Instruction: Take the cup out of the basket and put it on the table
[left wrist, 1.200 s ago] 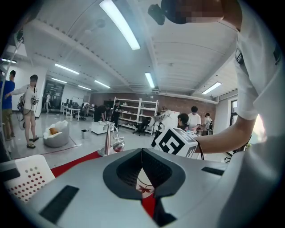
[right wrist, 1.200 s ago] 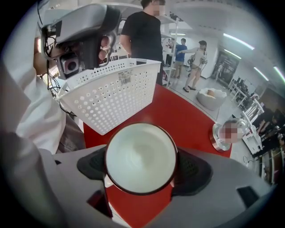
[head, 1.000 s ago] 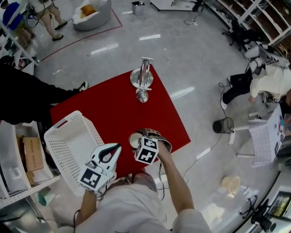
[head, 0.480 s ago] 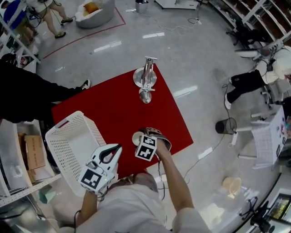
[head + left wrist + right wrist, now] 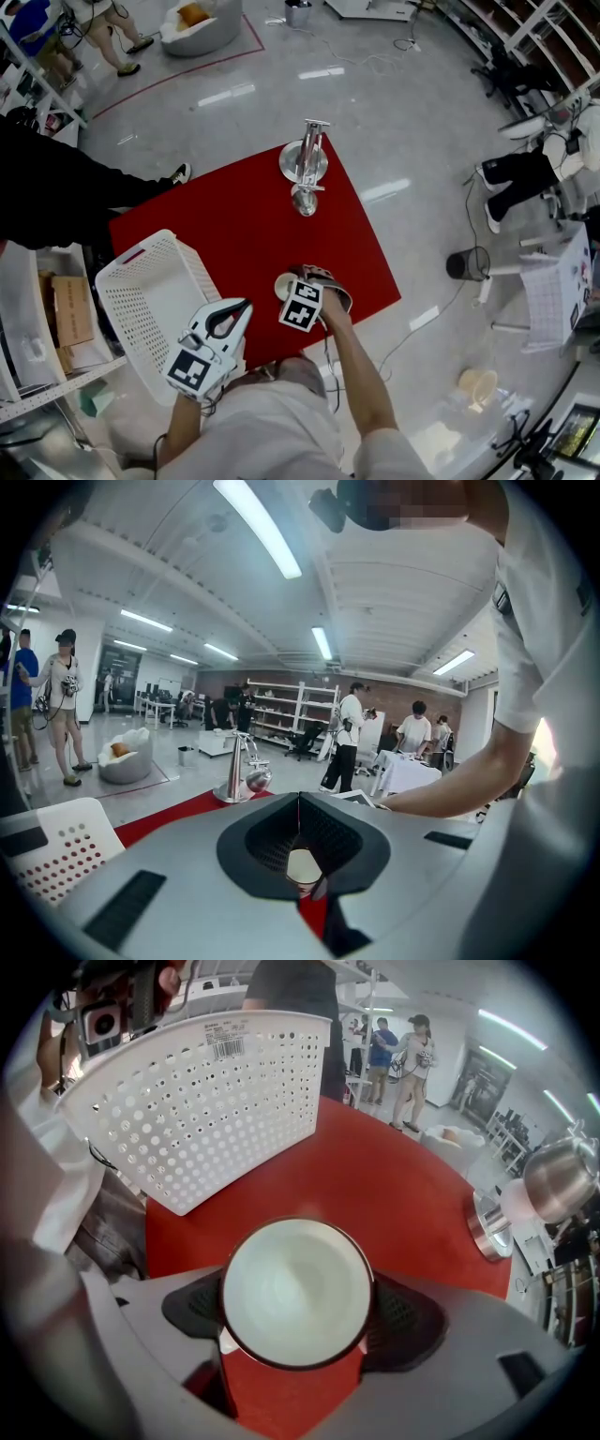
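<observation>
Your right gripper (image 5: 296, 296) is clenched on the cup (image 5: 298, 1293), one jaw pressed against each side of its rim, and the cup sits upright over the red table (image 5: 244, 216), just beside the white basket (image 5: 150, 300) and outside it. The views don't show whether its base touches the cloth. Lower it straight down and level until you feel it rest, then open the jaws evenly so neither side drags it over. Draw back along the line of the jaws, not sideways toward the basket wall. Your left gripper (image 5: 232, 314) has its jaws closed together with nothing in them, near the basket's corner. The metal stand (image 5: 303, 164) is well apart, so it won't bother you.
</observation>
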Motion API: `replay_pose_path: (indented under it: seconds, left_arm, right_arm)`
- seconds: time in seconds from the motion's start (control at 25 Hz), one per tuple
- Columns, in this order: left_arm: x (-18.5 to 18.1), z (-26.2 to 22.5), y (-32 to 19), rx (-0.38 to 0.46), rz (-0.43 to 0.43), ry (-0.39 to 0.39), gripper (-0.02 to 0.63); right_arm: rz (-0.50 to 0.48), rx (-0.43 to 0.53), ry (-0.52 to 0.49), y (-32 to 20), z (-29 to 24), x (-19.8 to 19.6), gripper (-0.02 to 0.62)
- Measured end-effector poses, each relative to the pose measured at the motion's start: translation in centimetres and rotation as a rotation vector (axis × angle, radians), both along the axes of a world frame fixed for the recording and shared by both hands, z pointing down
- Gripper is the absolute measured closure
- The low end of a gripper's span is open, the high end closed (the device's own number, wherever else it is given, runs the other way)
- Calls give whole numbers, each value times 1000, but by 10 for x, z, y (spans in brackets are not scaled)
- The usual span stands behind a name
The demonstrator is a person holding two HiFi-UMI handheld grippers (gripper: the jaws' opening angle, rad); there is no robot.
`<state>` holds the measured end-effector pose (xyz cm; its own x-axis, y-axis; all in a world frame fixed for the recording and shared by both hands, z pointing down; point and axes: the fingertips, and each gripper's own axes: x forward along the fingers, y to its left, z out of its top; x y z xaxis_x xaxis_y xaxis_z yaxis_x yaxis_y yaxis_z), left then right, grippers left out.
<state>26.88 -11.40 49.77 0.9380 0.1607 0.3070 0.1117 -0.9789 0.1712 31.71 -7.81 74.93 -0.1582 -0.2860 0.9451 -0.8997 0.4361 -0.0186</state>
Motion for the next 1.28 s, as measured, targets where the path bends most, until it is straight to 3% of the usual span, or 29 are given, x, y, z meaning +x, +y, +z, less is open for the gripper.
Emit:
replay_pose_path:
  seconds: [0.6, 0.92, 1.12, 1.28]
  left_arm:
    - [-3, -2, 0, 5, -5, -1, 595]
    - [-6, -4, 0, 11, -6, 9, 595]
    - [-9, -9, 2, 19, 3, 13, 595]
    - [-8, -13, 8, 24, 18, 25, 595]
  right_arm:
    - [14, 16, -58, 0, -2, -5, 179]
    - [3, 36, -26, 4, -18, 0, 176]
    - [32, 96, 11, 10, -45, 9, 178]
    - [84, 203, 42, 13, -77, 14, 178]
